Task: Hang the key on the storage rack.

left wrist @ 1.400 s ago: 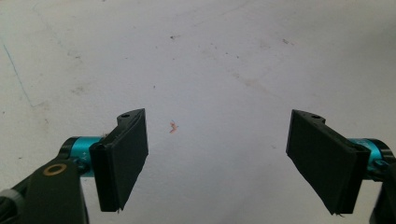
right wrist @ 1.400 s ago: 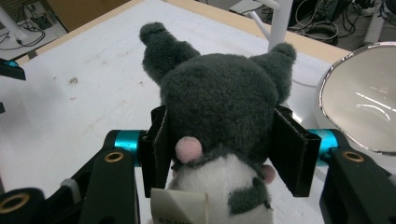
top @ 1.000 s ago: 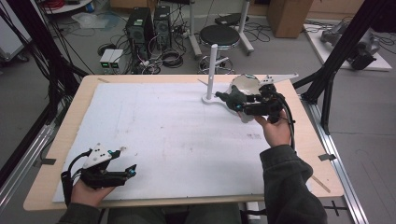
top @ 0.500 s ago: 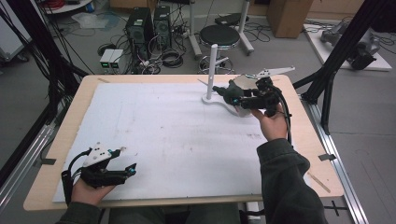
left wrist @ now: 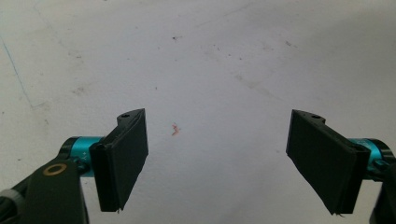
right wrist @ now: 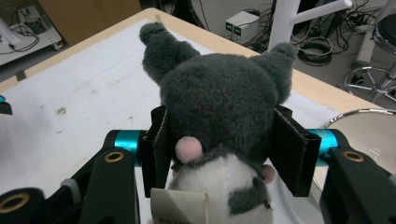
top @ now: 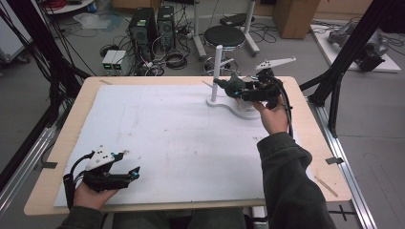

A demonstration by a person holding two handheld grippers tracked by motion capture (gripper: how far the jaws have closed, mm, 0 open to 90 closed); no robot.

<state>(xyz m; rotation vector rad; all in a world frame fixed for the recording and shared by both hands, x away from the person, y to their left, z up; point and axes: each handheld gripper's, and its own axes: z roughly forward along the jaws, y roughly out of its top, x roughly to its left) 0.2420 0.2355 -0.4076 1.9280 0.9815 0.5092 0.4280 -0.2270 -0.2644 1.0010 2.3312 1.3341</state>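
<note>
Presently: plush [right wrist: 219,102] held in right gripper [right wrist: 224,154], beside white stand [top: 217,71].
Its ears were pointed away from the jaws; left gripper [left wrist: 219,163] was kept open, well apart.

The person is wearing a dark grey-green sleeve [top: 291,186] that is bunching at the cuff. Each claw, left [left wrist: 219,161] and right [top: 224,85], is showing flat black pads, teal collars, black arms with brass-ringed screw holes, a pale three-cornered plate and a trailing black cable.
</note>
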